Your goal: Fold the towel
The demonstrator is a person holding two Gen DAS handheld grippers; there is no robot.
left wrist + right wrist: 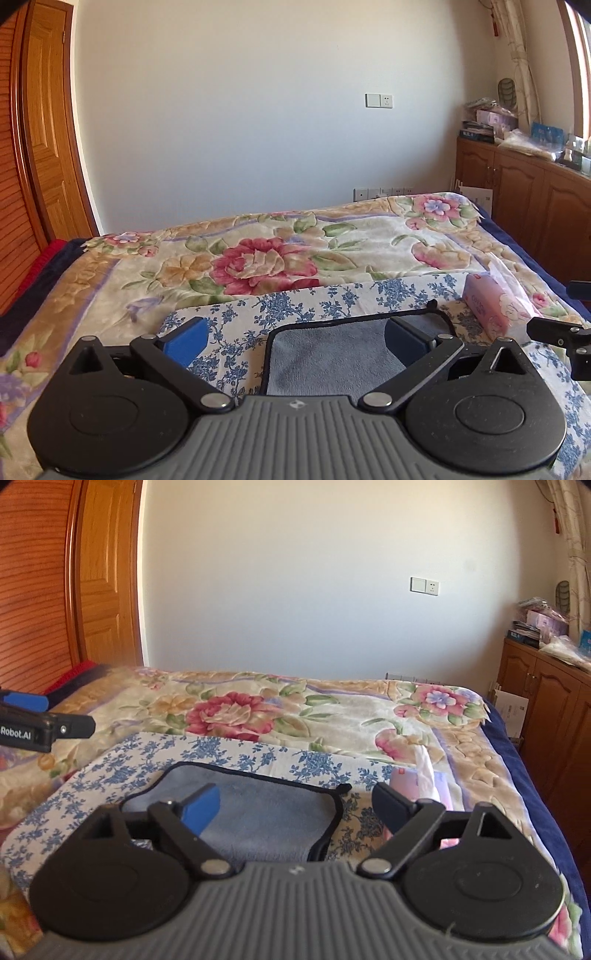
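Left wrist view: left gripper [295, 341] spread wide above grey towel [332, 354], lying flat on blue-flowered cloth [314, 299] on bed [147, 273]. Right gripper [299, 805] also spread, holding nothing. Tissue pack [424, 779] just beside towel, tissue poking out.

You face a plain pale wall [240, 129] beyond the bed [110, 280]; a wooden door [48, 122] stands left, low wooden cabinets [517, 192] right, under sunlit curtains [517, 48].
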